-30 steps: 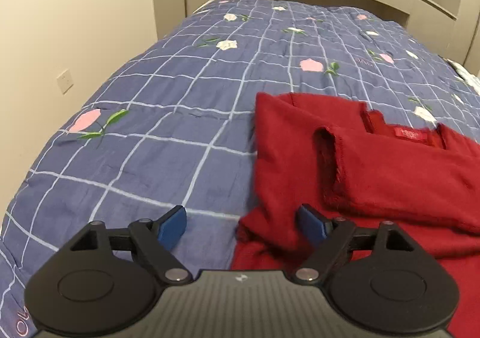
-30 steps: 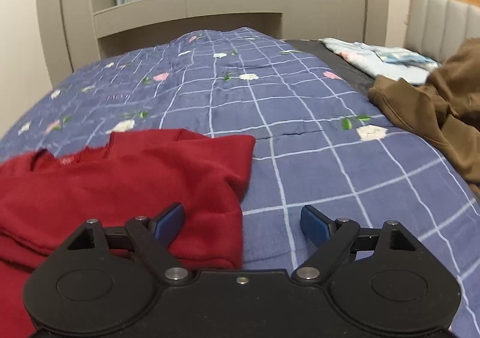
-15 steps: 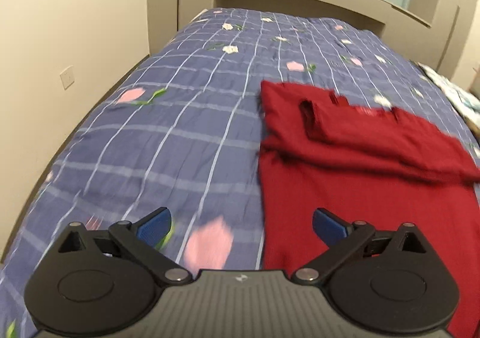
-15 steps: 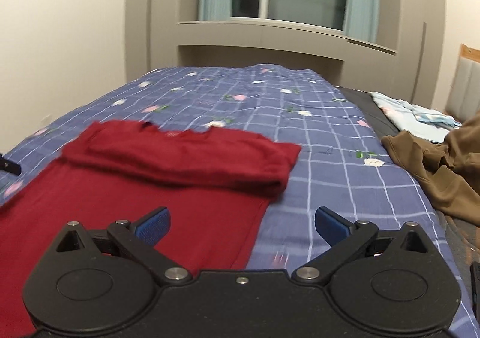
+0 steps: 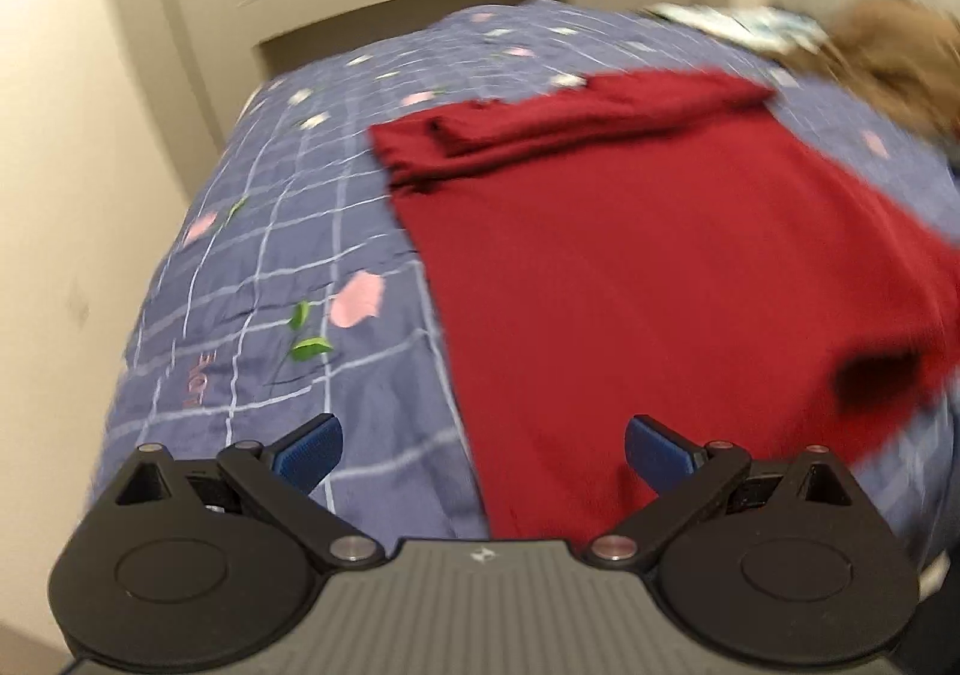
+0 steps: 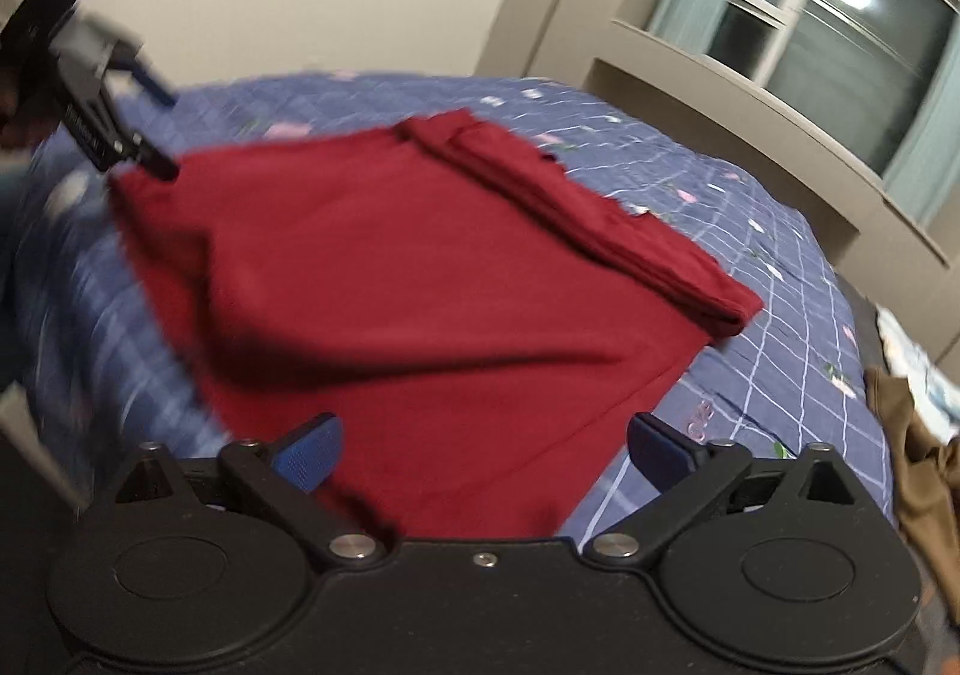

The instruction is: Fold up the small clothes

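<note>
Left claw (image 5: pixel 483 450) spread wide, right claw (image 6: pixel 483 450) easing closed but empty, over red garment (image 5: pixel 630 267) mid-frame on bed (image 5: pixel 252 285), sleeves folded; next, likely pinching the near hem corners.

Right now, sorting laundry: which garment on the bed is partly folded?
The red garment: it lies flat with its top folded over, while the brown garment sits crumpled at the bed's edge.

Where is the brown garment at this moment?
The brown garment lies heaped at the right edge of the right wrist view, on the blue checked bedspread, to the right of the red sweater and apart from it.
</note>
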{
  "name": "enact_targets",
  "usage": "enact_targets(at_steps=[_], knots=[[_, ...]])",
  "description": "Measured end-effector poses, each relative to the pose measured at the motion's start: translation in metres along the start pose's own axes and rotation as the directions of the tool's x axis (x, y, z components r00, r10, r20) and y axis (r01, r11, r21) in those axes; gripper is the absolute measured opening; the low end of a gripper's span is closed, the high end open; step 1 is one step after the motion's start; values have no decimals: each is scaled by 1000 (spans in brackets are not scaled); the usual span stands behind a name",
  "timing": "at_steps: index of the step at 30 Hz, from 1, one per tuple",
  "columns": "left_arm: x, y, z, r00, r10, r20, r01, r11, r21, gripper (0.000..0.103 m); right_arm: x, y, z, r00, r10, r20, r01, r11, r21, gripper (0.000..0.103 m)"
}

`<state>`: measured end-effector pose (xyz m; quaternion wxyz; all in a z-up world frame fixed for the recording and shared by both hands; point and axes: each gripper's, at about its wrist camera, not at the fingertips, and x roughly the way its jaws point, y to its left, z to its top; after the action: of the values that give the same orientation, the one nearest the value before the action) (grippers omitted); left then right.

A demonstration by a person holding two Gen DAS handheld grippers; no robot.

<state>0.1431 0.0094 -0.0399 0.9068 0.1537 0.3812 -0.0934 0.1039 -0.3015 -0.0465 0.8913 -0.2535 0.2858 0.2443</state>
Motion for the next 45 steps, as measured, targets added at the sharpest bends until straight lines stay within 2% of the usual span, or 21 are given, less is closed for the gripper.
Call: enact_targets(at_steps=[2, 4, 7, 9, 12, 14, 18, 23, 25, 28, 30, 31, 34, 38, 42, 45], knots=[[-5, -11, -8, 1000, 14, -7, -13, 998, 61, 102, -5, 8, -4, 1000, 14, -7, -14, 1000, -6, 89], [-9, -17, -16, 1000, 8, -12, -7, 997, 78, 102, -10, 17, -8, 1000, 17, -10, -17, 1000, -26, 79], [-13, -15, -23, 1000, 0, -22, 1, 999, 52, 102, -13, 27, -15, 999, -24, -25, 23, 997, -71, 47], [-15, -13, -25, 1000, -3, -26, 4, 1000, 30, 102, -13, 28, -17, 999, -17, -40, 14, 997, -80, 12], [-16, -11, -26, 1000, -7, -30, 7, 1000, 16, 102, -22, 27, -21, 1000, 2, -27, -4, 997, -80, 4], [-17, -10, -26, 999, -10, -32, 11, 1000, 16, 102, -33, 25, -24, 1000, -23, -14, 21, 997, -76, 4], [-14, -8, -30, 999, -21, -46, 21, 1000, 10, 102, -47, 8, -34, 995, -93, -45, 92, 995, -26, 3], [-15, -5, -34, 998, -32, -57, 32, 999, -11, 102, -52, 2, -54, 990, -94, -103, 93, 996, -17, 3], [-16, -6, -36, 997, -37, -69, 36, 999, -12, 102, -52, 3, -60, 989, -84, -125, 83, 996, -15, 8], [-23, -6, -41, 996, -42, -77, 45, 998, 34, 102, -60, 1, -62, 992, -50, -114, 51, 999, 10, 32], [-30, -6, -45, 997, -43, -68, 49, 994, 93, 102, -67, 1, -58, 995, -44, -85, 44, 999, 7, 65], [-32, -7, -46, 997, -40, -60, 46, 992, 117, 102, -68, 4, -54, 997, -40, -69, 40, 999, -3, 68], [-35, -12, -46, 1000, -13, -26, 17, 981, 194, 102, -62, 14, -48, 998, -31, -59, 27, 997, -73, 69], [-30, -28, -50, 999, 31, 16, -35, 938, 344, 102, -46, 33, -48, 998, -27, -58, 16, 983, -183, 69], [-22, -42, -55, 996, 72, 60, -91, 897, 433, 103, -35, 41, -48, 996, -79, -32, 71, 976, -206, 69], [-19, -47, -55, 991, 96, 96, -129, 879, 459, 103, -27, 43, -48, 991, -133, -1, 130, 972, -198, 67]])
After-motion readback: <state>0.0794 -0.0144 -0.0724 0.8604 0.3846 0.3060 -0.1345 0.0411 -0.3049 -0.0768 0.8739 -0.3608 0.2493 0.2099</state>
